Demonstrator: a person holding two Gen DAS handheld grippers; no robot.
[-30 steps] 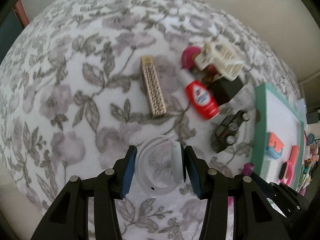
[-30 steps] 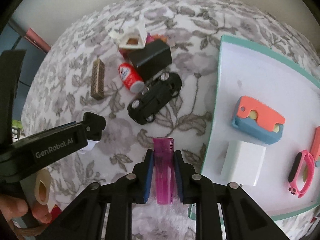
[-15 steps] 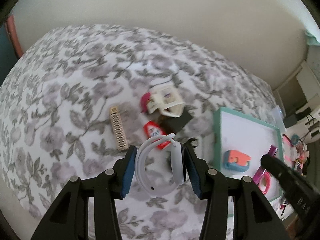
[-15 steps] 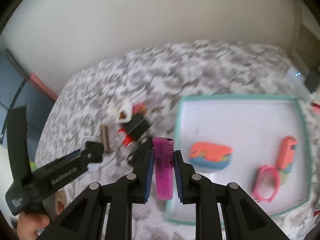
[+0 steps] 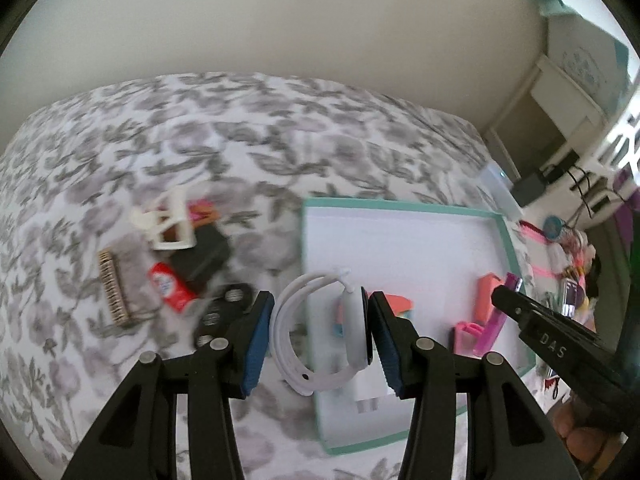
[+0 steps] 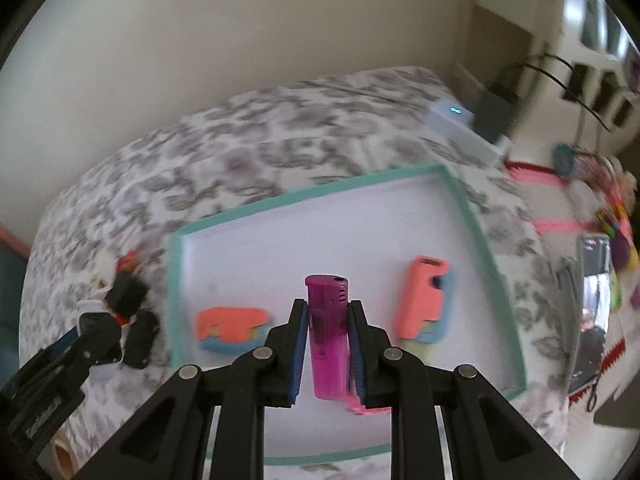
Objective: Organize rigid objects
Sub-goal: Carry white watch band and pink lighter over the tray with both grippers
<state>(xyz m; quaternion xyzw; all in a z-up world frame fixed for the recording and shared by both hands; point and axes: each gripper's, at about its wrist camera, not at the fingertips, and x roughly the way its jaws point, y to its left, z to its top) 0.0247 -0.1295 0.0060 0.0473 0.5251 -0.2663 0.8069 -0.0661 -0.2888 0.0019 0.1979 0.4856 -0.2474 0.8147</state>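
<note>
My left gripper (image 5: 320, 336) is shut on a white wristband watch (image 5: 320, 340) and holds it in the air over the left edge of the teal-rimmed white tray (image 5: 400, 204). My right gripper (image 6: 326, 344) is shut on a purple lighter (image 6: 327, 332), held upright above the tray (image 6: 304, 194). The right gripper also shows in the left wrist view (image 5: 520, 300). In the tray lie two coral-and-blue cases (image 6: 230, 328) (image 6: 426, 296), a pink band (image 5: 466, 330) and a white block (image 5: 370, 394).
On the floral bedspread (image 5: 240, 128) left of the tray lie a wooden comb (image 5: 112, 288), a red tube (image 5: 170, 286), a black box (image 5: 204, 256), a white clip (image 5: 170, 226) and a black toy car (image 5: 220, 312). Clutter (image 6: 600, 208) lies right of the tray.
Both grippers have risen from the bedspread and swung right over the tray, each keeping its object. The view now takes in the whole tray and the wall.
</note>
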